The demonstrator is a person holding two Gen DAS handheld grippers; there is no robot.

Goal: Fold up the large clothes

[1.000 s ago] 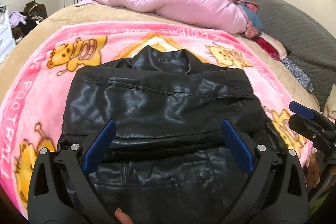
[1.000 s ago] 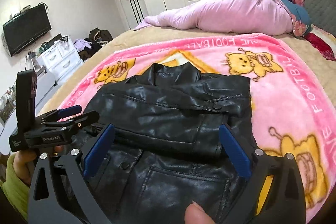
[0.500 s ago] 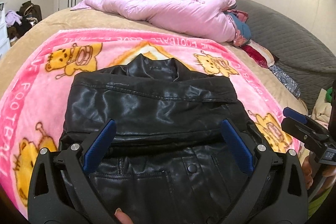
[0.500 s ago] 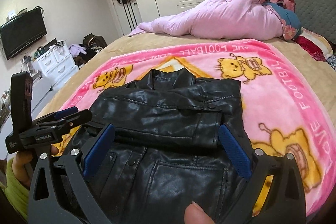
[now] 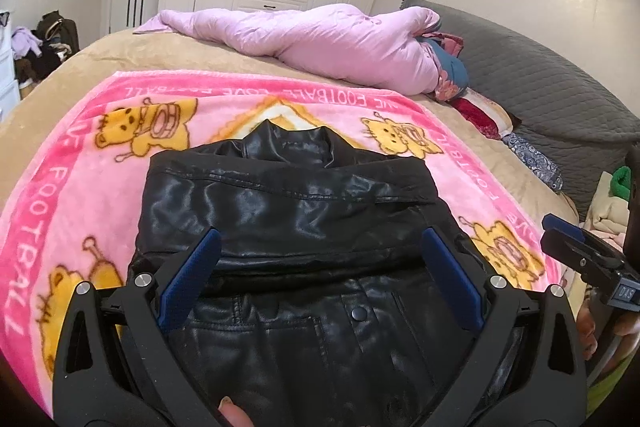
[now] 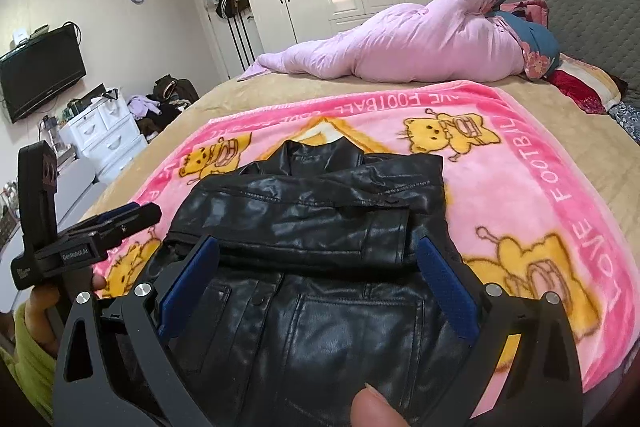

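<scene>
black jacket (image 5: 304, 227) flat on pink blanket (image 5: 72, 187), both tongs spread.

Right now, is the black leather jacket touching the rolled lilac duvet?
Apart. The right wrist view shows a stretch of pink blanket and tan bedspread lying between the jacket and the duvet.

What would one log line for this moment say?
item: black leather jacket, sleeves folded across, on pink blanket | left tongs: open | right tongs: open | holding: nothing
</scene>
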